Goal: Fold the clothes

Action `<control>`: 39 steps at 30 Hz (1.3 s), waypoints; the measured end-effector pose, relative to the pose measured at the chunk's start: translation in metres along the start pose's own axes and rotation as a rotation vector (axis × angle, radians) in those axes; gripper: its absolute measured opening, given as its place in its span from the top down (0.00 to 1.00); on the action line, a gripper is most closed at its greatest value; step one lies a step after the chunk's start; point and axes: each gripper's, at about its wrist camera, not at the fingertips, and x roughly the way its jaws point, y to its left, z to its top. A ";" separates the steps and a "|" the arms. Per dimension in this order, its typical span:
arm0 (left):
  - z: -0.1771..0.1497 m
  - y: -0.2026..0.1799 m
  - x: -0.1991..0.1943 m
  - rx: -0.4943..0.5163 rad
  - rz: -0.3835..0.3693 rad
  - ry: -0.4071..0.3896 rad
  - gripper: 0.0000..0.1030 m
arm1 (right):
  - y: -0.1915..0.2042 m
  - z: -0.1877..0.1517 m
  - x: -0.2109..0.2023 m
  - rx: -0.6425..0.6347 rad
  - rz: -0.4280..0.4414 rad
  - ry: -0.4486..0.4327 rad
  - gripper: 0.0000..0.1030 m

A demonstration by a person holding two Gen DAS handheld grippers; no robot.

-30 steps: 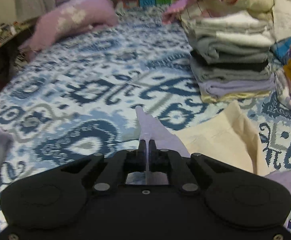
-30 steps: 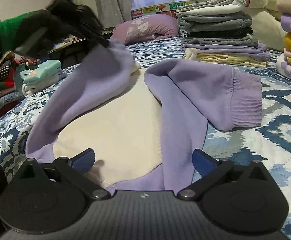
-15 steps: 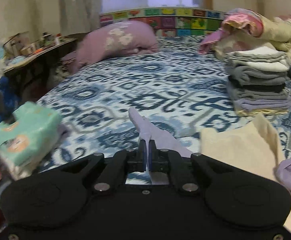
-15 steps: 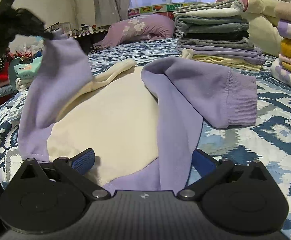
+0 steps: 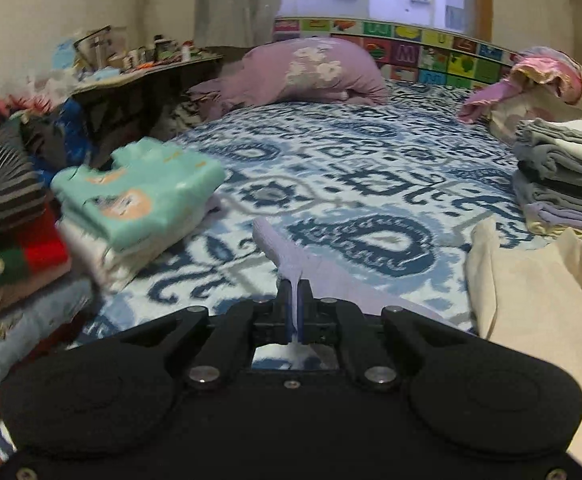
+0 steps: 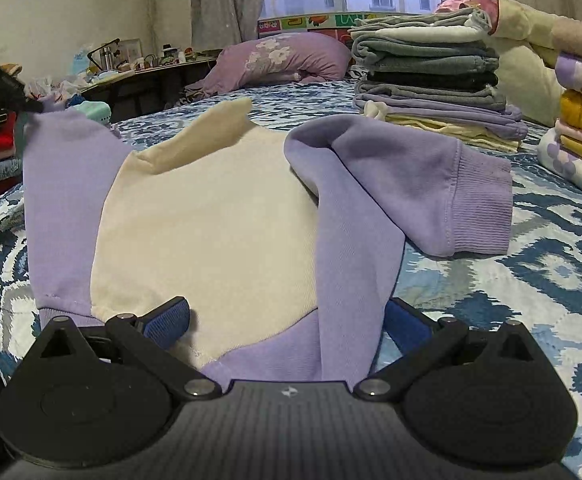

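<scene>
My left gripper (image 5: 294, 304) has its jaws clenched on the lilac sleeve (image 6: 67, 184); the right gripper (image 6: 287, 324) is released over the sweater (image 6: 211, 220) on the bed (image 6: 531, 280). I should draw the sleeve taut, then lay it flat across the cream body.

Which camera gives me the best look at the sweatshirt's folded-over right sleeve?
The right wrist view: the folded sleeve lies fully visible there, ribbed cuff included. The left wrist view shows only a lavender sliver at its right edge.
</scene>
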 end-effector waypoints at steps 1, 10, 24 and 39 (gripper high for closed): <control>-0.005 0.004 0.000 -0.009 0.006 0.003 1.00 | 0.000 0.000 0.000 -0.001 -0.001 0.000 0.00; -0.056 0.034 0.027 -0.116 0.037 0.054 0.99 | 0.001 -0.001 0.000 -0.009 -0.005 0.000 0.00; -0.075 0.052 0.027 -0.207 0.242 0.021 0.69 | 0.002 -0.002 0.001 -0.021 -0.011 -0.004 0.00; -0.079 -0.005 0.027 0.089 0.108 -0.010 0.74 | 0.001 -0.001 -0.002 -0.008 -0.006 -0.002 0.00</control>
